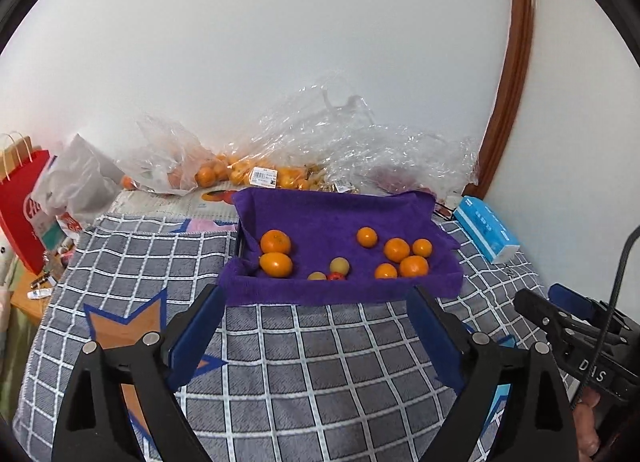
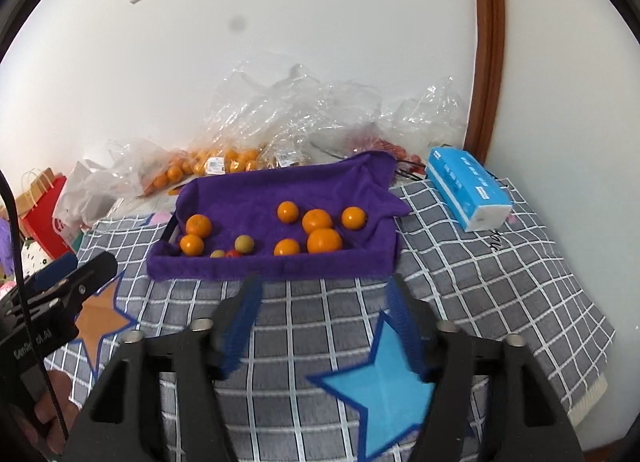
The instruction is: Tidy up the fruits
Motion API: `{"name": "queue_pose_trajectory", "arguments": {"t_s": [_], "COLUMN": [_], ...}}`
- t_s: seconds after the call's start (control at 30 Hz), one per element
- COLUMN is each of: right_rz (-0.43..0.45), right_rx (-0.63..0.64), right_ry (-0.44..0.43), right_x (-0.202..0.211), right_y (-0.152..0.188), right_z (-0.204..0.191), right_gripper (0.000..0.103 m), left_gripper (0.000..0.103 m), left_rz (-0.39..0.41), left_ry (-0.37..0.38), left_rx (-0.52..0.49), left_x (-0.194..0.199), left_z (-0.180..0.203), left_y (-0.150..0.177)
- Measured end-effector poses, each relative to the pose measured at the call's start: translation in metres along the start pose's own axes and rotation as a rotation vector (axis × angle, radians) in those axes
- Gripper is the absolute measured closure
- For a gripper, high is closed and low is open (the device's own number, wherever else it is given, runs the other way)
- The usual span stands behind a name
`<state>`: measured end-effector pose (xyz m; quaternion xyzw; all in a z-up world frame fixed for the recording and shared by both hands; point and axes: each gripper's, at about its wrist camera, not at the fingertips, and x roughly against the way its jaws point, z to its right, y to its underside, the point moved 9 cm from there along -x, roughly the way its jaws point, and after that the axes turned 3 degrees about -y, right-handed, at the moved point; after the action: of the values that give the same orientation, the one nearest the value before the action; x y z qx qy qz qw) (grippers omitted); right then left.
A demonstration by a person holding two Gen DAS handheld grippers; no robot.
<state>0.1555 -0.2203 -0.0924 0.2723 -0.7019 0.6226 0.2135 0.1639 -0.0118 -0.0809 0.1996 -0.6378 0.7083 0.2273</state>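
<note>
Oranges [image 1: 276,242] lie in the purple towel-lined tray [image 1: 344,290] just ahead of my left hand-held gripper [image 1: 316,298], whose fingers are spread and empty. Two greenish fruits [image 1: 339,265] and a red one [image 1: 336,277] sit mid-tray. My right hand-held gripper [image 2: 324,294] is likewise released. Only its view shows the blue star [image 2: 380,386] beneath it; the tissue pack [image 2: 468,189] lies ahead to its right.

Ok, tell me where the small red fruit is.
In both views the red fruit sits at the purple tray's near edge, beside a small yellowish fruit on its left.
</note>
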Motion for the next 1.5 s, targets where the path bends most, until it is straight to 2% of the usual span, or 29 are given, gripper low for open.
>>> {"name": "queue_pose_trajectory", "arguments": {"t_s": [0.1,0.27,0.47,0.8,1.5], "right_rz": [0.007,0.029,0.051,0.051,0.061], "right_rx": [-0.014,-0.015,-0.015,-0.005,0.013], "right_ry": [0.006,0.019,0.028,0.037,0.049], "right_x": [0.008,0.020,0.032,0.041,0.049], "right_y": [0.006,0.011,0.014,0.017,0.017], "right_z": [0.005,0.010,0.014,0.016,0.010], "right_gripper": [0.029,0.016,0.008,0.008,0.008], "left_gripper": [0.008,0.008,0.003,0.003,0.003], "left_rz": [0.000,-0.008,0.004,0.010,0.022], "left_ry": [-0.010,-0.007,-0.009,-0.016,-0.015], "left_rx": [-0.014,-0.009,0.011,-0.020,-0.002], "left_x": [0.008,0.019,0.029,0.037,0.045], "left_z": [0.004,0.005,0.003,0.010,0.008], "left_y": [0.004,0.012,0.015,0.016,0.014]}}
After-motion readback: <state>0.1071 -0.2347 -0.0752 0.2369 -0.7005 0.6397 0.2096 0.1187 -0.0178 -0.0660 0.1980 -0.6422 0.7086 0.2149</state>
